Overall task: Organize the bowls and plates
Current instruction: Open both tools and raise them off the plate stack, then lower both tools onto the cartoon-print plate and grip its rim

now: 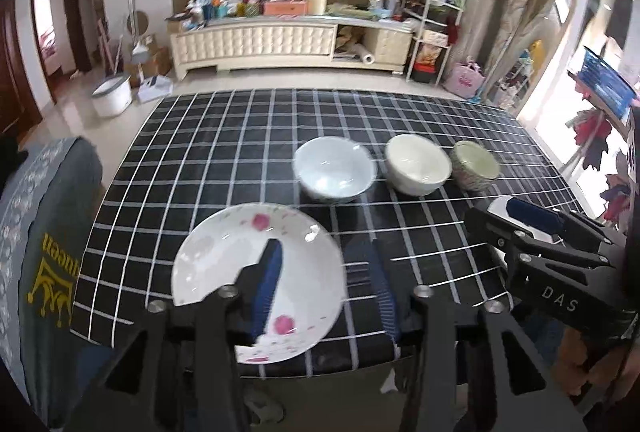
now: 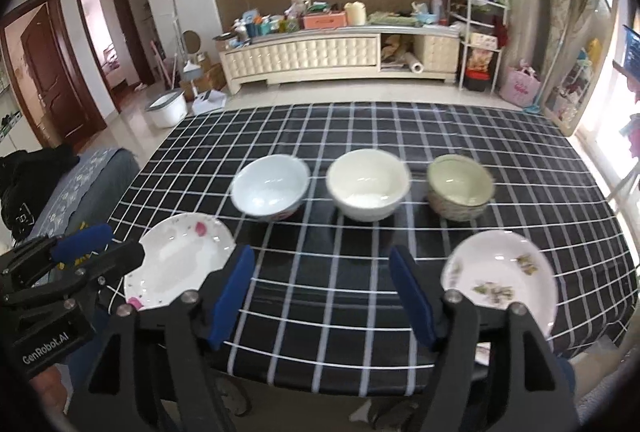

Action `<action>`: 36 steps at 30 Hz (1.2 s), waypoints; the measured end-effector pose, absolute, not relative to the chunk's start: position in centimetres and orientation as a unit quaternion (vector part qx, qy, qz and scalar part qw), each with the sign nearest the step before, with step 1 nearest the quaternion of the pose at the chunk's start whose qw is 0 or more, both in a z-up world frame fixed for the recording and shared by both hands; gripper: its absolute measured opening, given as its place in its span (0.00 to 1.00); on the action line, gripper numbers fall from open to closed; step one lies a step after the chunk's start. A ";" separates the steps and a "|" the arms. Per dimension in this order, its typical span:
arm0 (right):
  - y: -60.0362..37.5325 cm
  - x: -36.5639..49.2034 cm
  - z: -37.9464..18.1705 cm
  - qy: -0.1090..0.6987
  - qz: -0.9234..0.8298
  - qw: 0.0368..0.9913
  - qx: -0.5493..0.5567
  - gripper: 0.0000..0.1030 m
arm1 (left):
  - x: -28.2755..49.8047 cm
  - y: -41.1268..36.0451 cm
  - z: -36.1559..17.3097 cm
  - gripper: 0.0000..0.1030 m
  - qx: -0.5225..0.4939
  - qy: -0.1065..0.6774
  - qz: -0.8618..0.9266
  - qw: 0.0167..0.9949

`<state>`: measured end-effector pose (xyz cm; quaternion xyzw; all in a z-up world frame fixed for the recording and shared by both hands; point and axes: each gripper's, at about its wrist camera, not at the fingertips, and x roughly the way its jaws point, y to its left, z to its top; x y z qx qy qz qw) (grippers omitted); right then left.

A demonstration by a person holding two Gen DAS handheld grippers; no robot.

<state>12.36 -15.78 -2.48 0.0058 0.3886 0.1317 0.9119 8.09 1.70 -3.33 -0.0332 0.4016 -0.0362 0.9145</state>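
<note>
Checkered table [image 2: 320,135], near edge cut off by both grippers. Two plates up front: pink-flowered plate [image 1: 224,256] partly behind left fingers [image 1: 268,284], leaf-print plate [image 2: 504,280] behind right fingers [image 2: 412,296]. Three bowls [image 2: 368,183] behind, blurry. Both fingers spread wide, holding nothing.

Left black two-finger gripper [image 1: 320,272] hovers with its blue-padded fingers [image 1: 266,286] spread wide apart, nothing between them, its linkage arms fanning out below. Off to its right sits the right black two-finger gripper [image 2: 324,296], level with it and pointing forward the same way, jaws likewise wide apart, blue pads [image 2: 230,296] facing each other across an empty gap. From the right wrist view the left tool's black body shows at the left edge, well apart.
</note>
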 end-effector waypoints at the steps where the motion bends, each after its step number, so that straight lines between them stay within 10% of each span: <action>1: -16.5 12.3 -2.3 0.388 0.127 0.913 0.006 0.73 | 8.1 1.0 -3.0 0.46 -0.029 0.397 -0.040 0.917; 36: -35.2 16.3 -8.8 0.474 0.013 0.878 0.062 0.75 | 17.0 -20.6 -7.7 0.46 0.039 0.463 -0.165 0.870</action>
